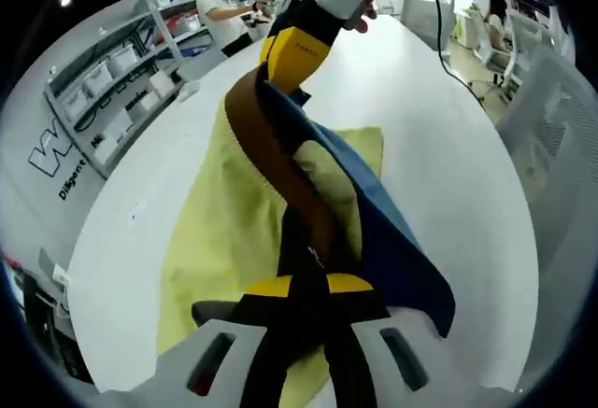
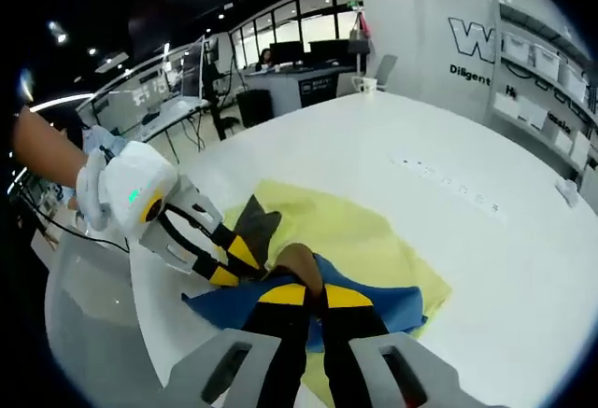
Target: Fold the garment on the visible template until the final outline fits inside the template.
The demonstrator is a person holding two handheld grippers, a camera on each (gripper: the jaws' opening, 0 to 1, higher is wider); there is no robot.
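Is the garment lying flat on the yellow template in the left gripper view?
No, the garment is lifted off the yellow template, stretched between the left gripper and the right gripper.

The left gripper (image 1: 309,288) had black jaws tipped with yellow pads, rising from a pale grey base with two dark slots. The right gripper (image 2: 314,298) matched it: black jaws, yellow tips, grey slotted base. In the right gripper view the left gripper's handle was white with a small green light.
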